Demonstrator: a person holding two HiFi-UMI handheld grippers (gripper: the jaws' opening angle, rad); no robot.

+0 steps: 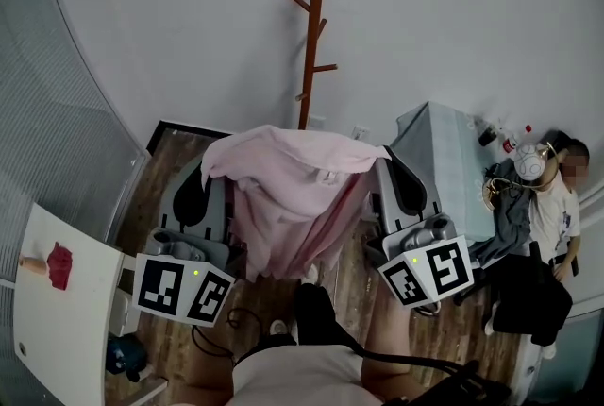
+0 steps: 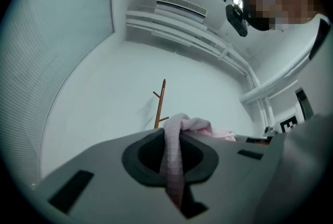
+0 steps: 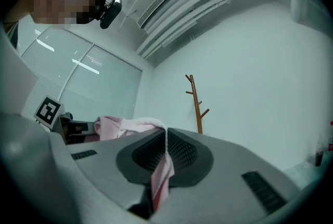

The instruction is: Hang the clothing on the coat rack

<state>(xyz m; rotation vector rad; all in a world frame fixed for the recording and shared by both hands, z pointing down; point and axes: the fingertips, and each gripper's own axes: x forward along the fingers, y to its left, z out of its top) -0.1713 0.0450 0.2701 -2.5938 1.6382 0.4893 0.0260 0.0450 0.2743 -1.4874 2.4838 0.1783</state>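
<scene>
A pink garment (image 1: pixel 288 192) hangs spread between my two grippers in the head view. My left gripper (image 1: pixel 206 170) is shut on its left edge, and the cloth (image 2: pixel 173 158) runs pinched between the jaws in the left gripper view. My right gripper (image 1: pixel 385 160) is shut on the right edge, where a fold of the pink garment (image 3: pixel 162 168) sits between its jaws. The brown wooden coat rack (image 1: pixel 314 22) stands against the white wall beyond the garment, with several short pegs. It also shows as the coat rack (image 2: pixel 160 106) ahead of the left gripper and the coat rack (image 3: pixel 196 104) ahead of the right one.
A white table (image 1: pixel 57 319) with a small red object (image 1: pixel 58 264) stands at lower left. At right a covered table (image 1: pixel 444 168) holds clutter, and a seated person (image 1: pixel 557 206) is beside it. Dark wooden floor (image 1: pixel 160 159) lies below. Cables trail near my feet.
</scene>
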